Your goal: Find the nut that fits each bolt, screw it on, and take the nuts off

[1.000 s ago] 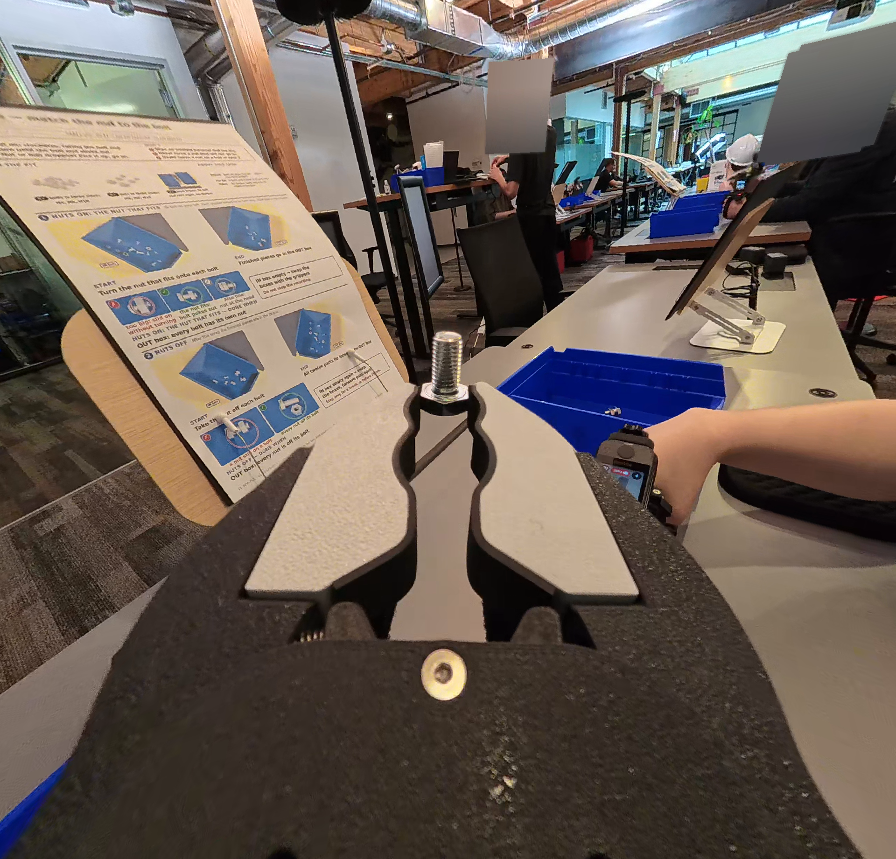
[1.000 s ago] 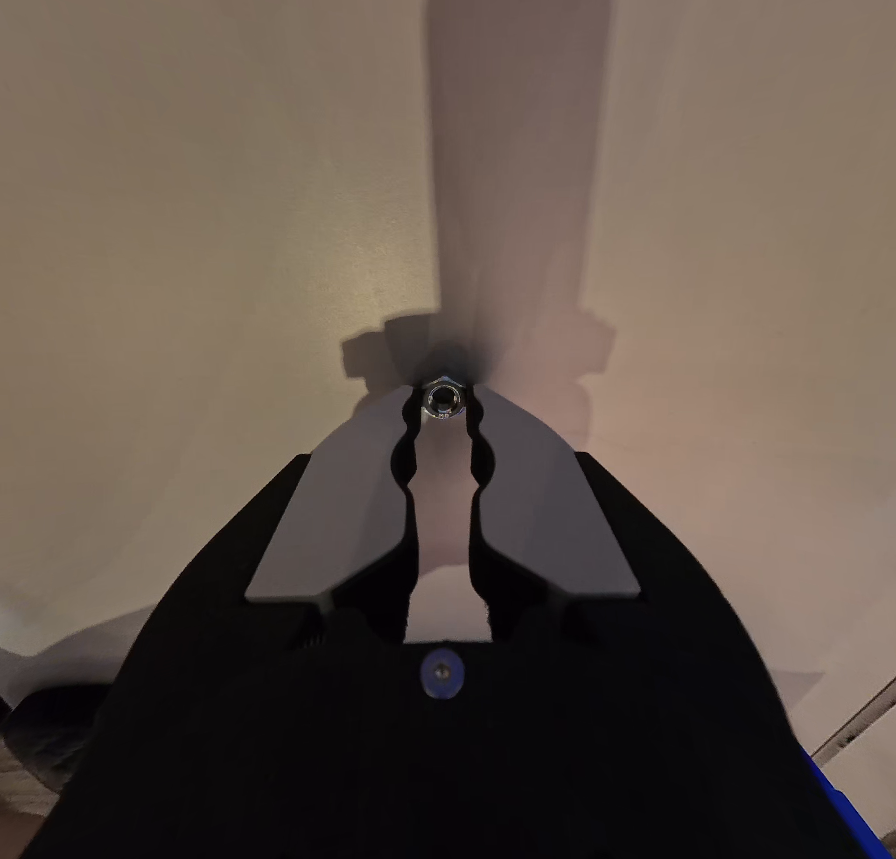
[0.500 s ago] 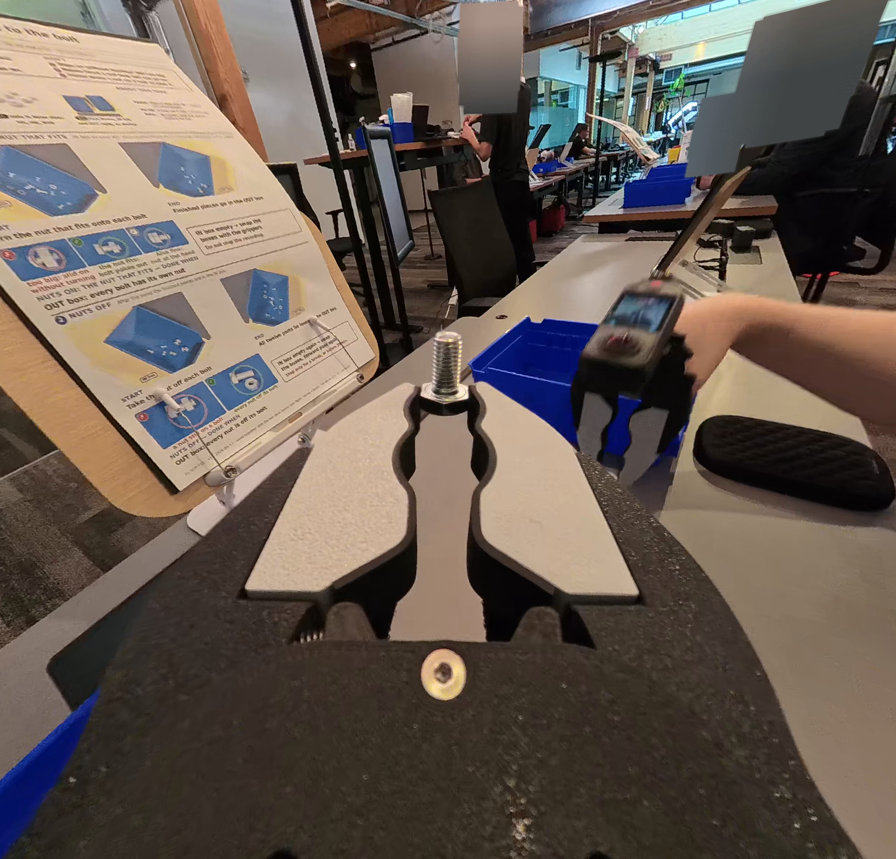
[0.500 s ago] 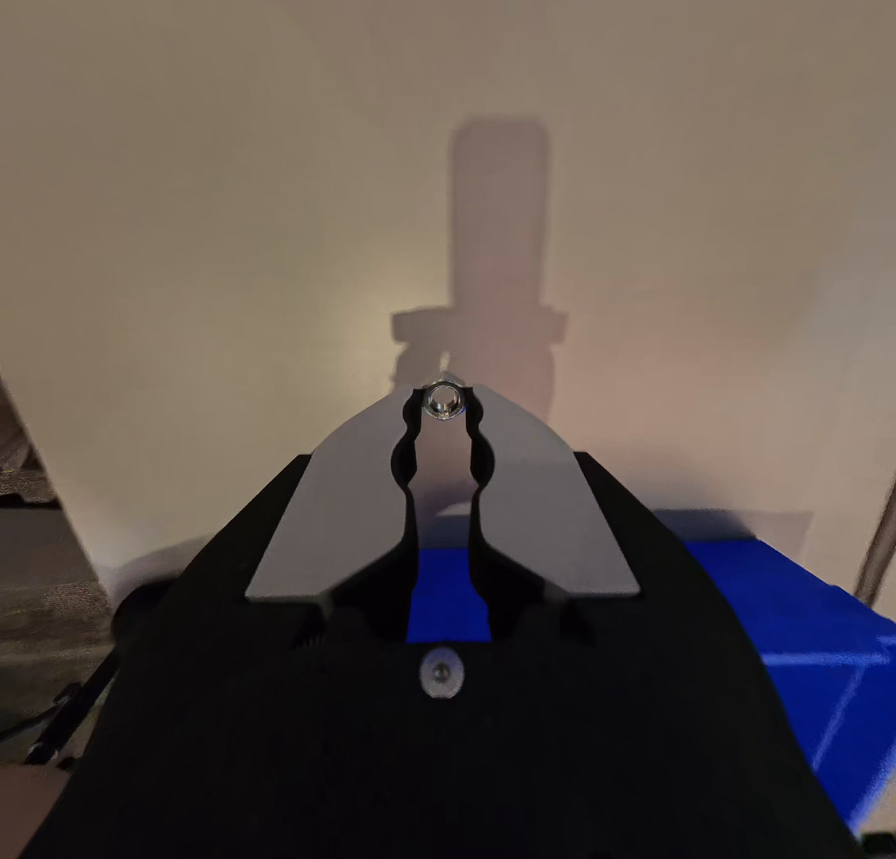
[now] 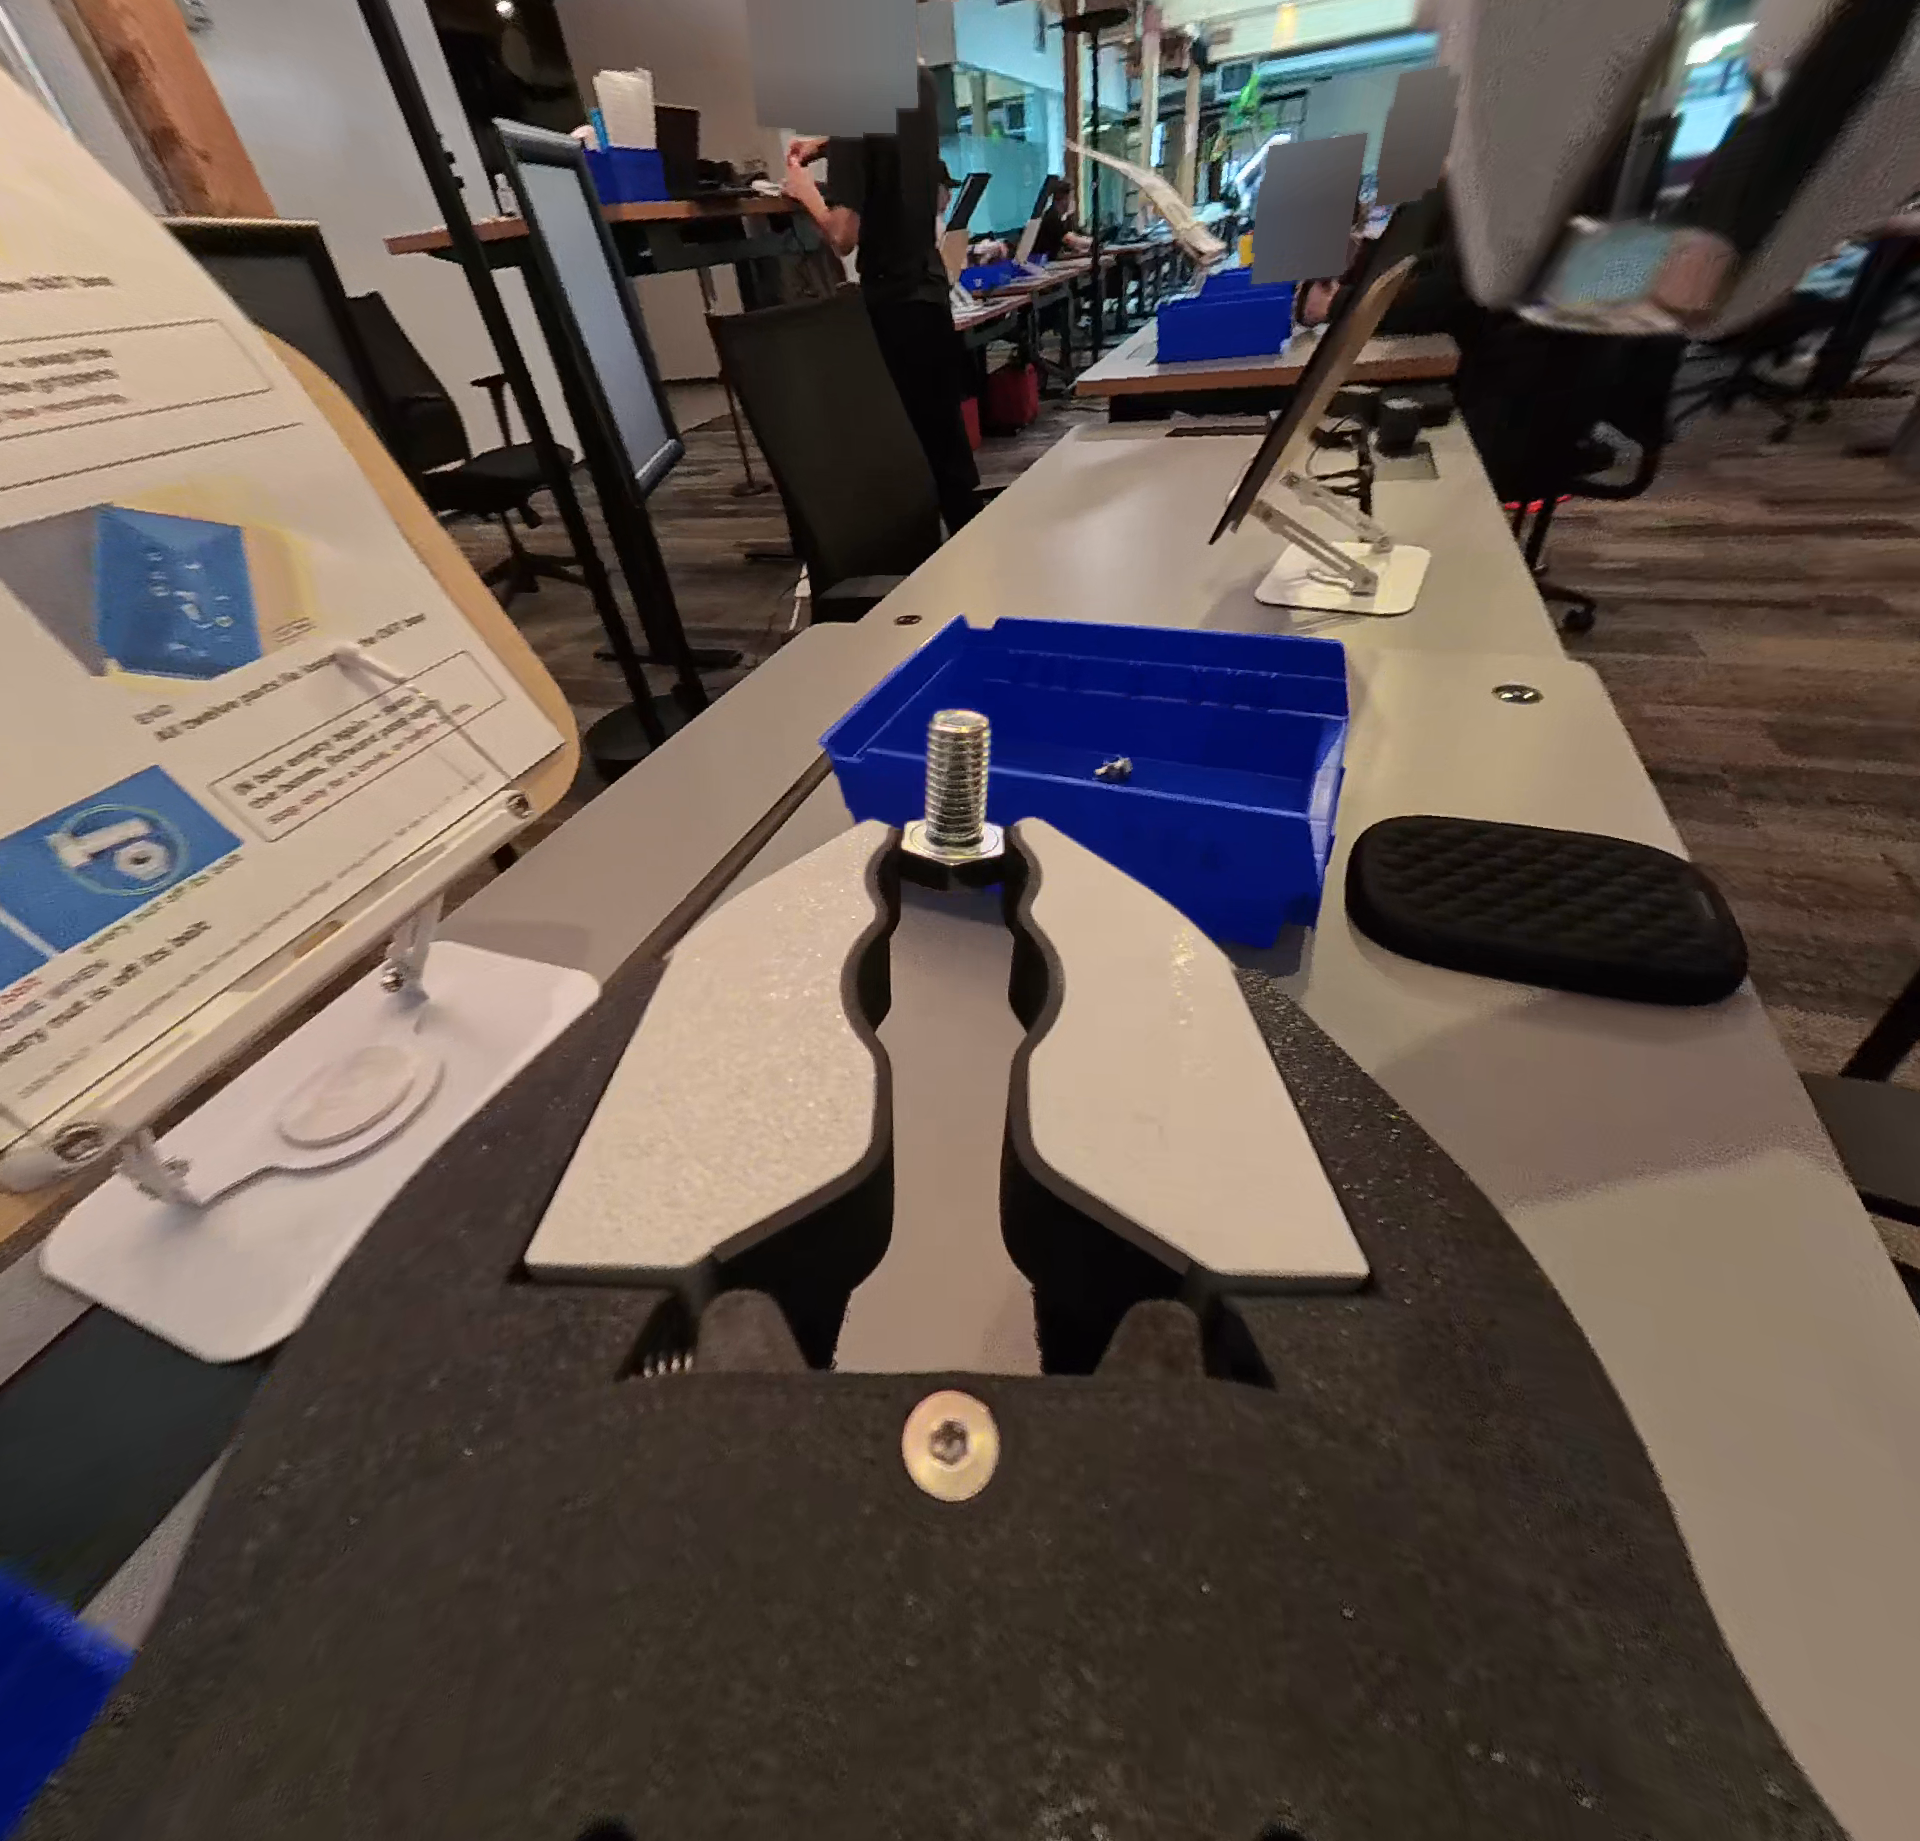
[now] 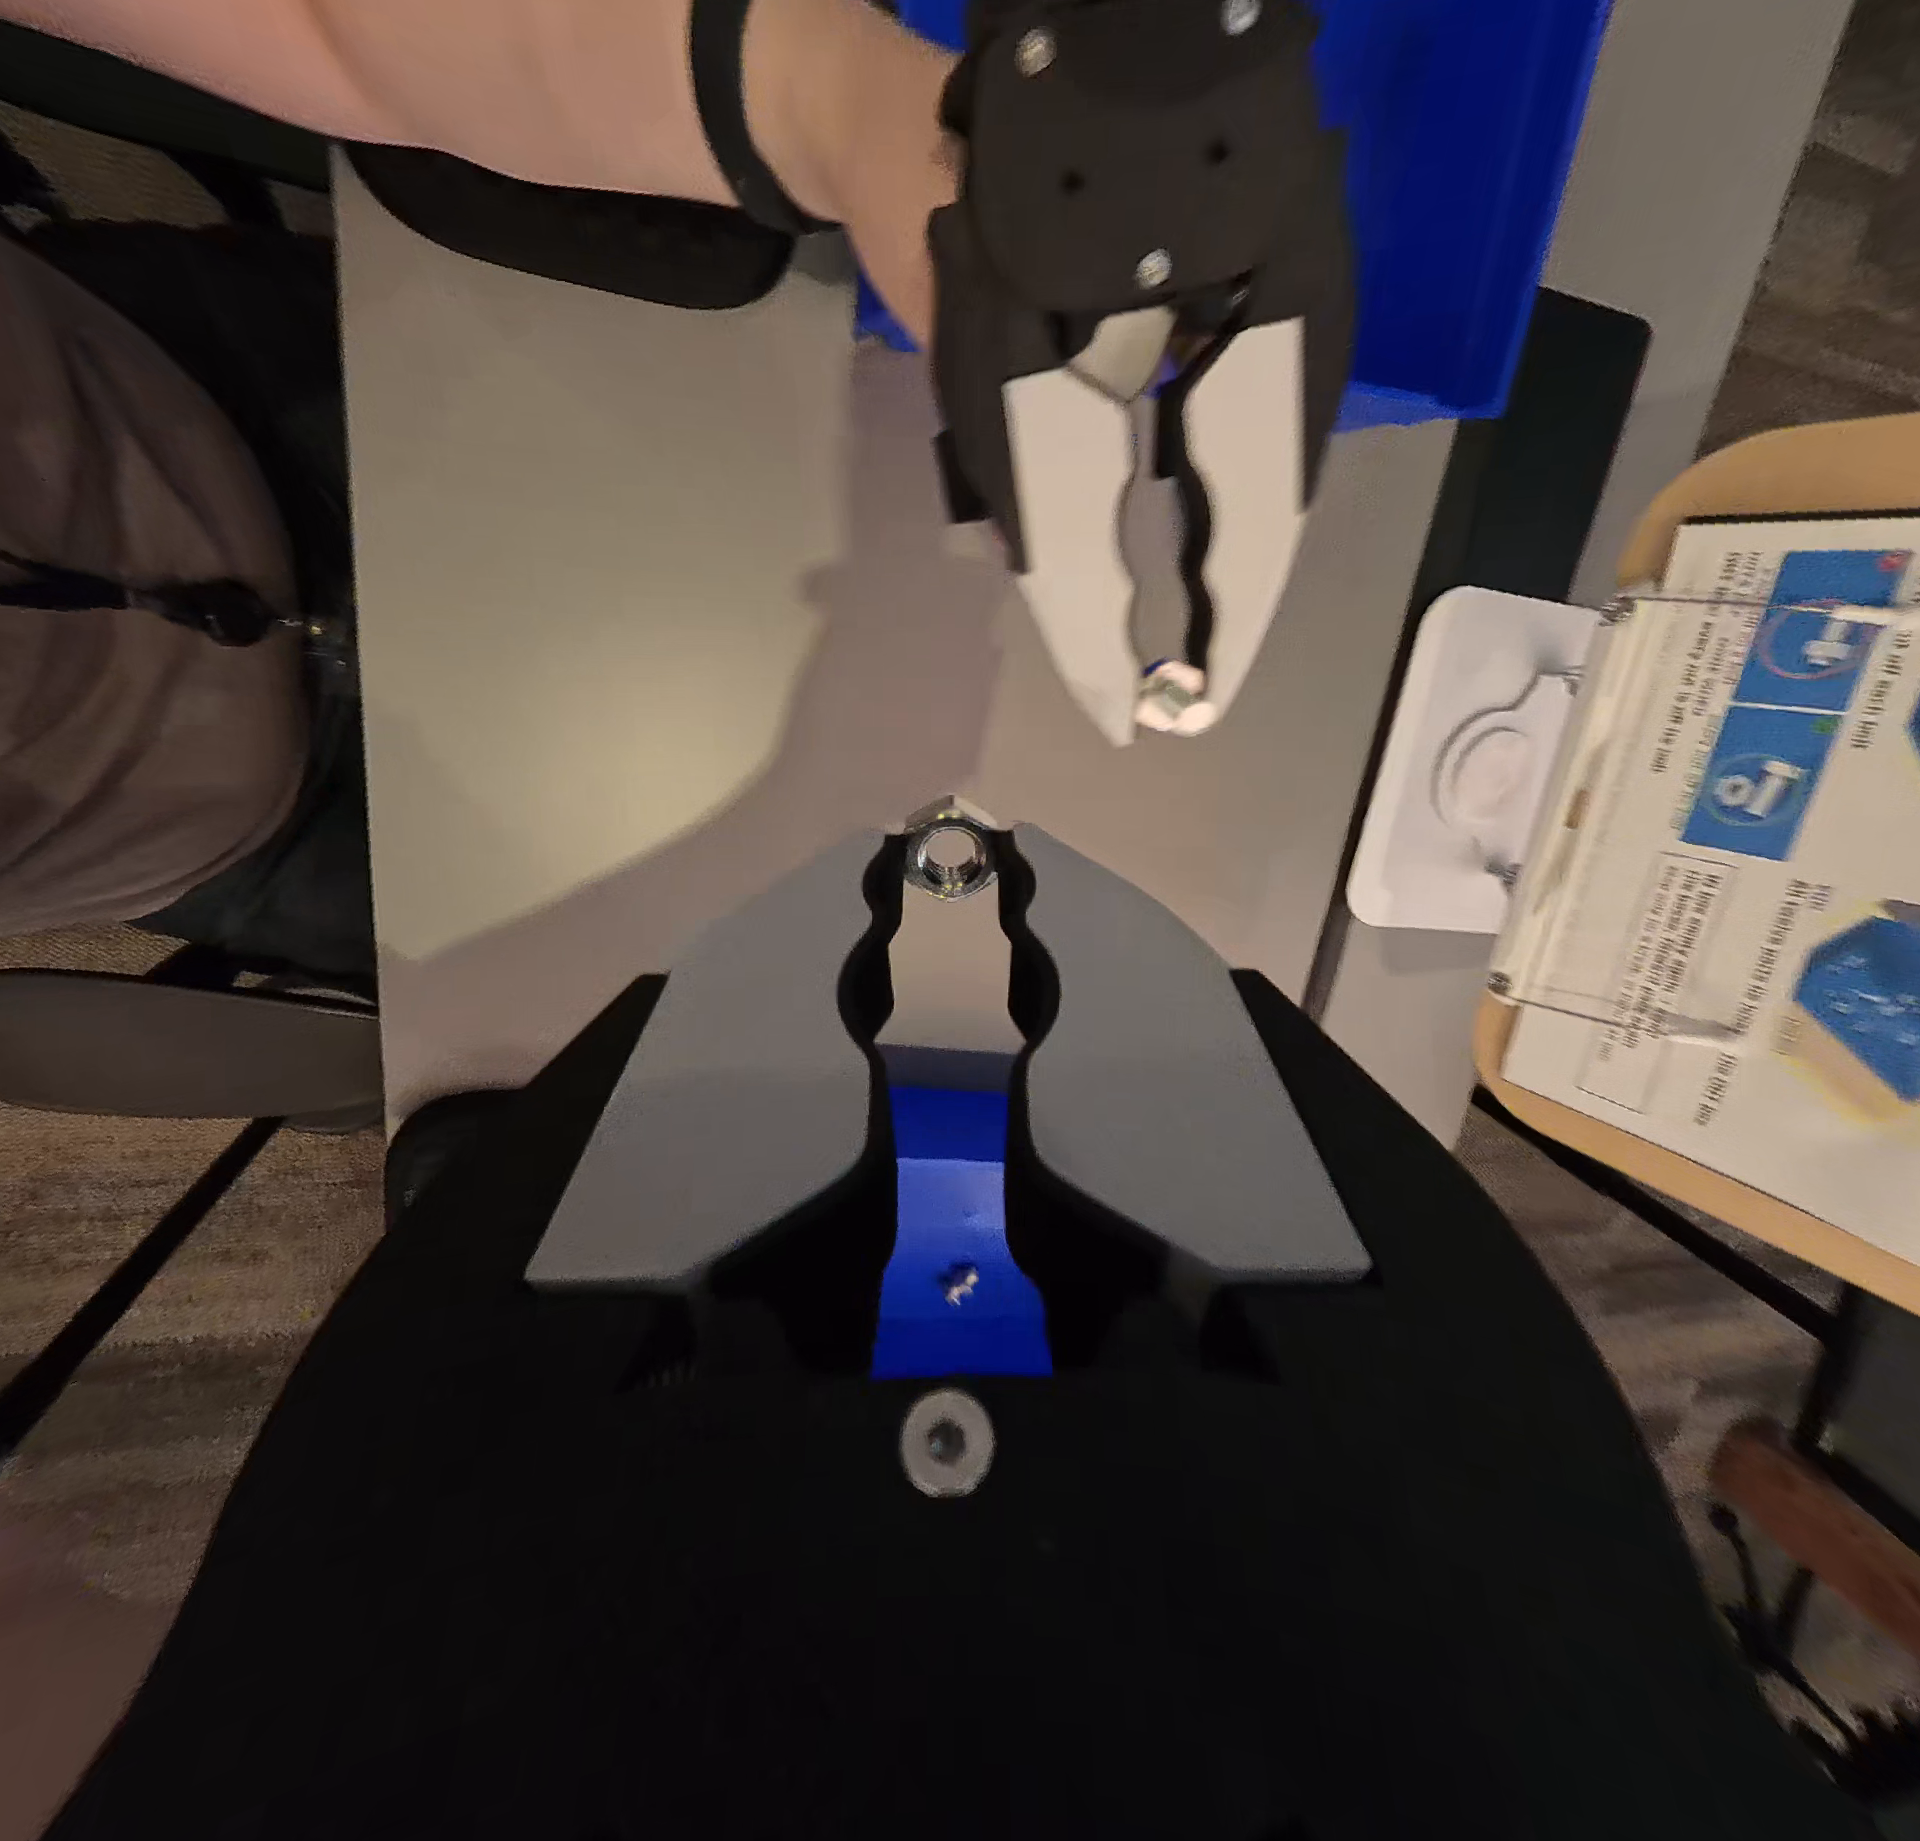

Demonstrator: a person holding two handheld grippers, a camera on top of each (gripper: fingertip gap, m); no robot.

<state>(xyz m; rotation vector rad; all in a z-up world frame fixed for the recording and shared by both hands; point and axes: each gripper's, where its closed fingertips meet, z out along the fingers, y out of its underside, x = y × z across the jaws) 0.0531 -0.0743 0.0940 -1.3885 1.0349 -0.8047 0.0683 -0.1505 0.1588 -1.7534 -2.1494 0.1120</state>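
Bolt stood thread-up at centre frame in left wrist view, head clamped by left gripper; right wrist view had nut pinched at centre by right gripper, so bore probably needed squaring over threads before turning.

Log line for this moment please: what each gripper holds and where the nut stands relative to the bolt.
left gripper: shut on bolt, threads up | right gripper: shut on nut | nut apart from bolt, not yet threaded | blue bin behind
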